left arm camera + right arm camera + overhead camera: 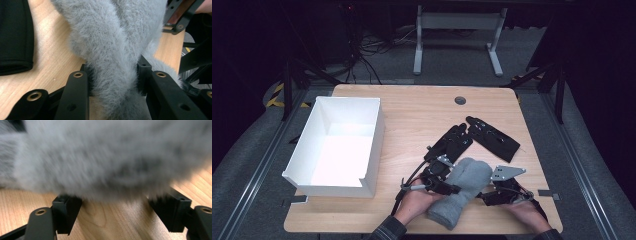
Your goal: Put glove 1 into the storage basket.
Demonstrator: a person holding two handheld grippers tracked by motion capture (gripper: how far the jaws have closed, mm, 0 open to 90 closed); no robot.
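Note:
A fluffy grey sock (462, 192) lies on the wooden table (412, 115) near its front edge, between the person's two hands. My left gripper (451, 186) comes in from the sock's left. In the left gripper view the jaws pinch a bunched fold of the sock (112, 50) between them, so my left gripper (112, 72) is shut on it. My right gripper (486, 196) sits at the sock's right side. In its own view my right gripper (115, 205) stands open, its jaws wide apart, and the blurred sock (112, 157) lies just beyond the fingertips.
Two flat black cloth pieces (492, 137) (452, 142) lie just behind the sock; one shows at the left of the left gripper view as black cloth (15, 37). A white open box (377, 135) stands on the left half of the table.

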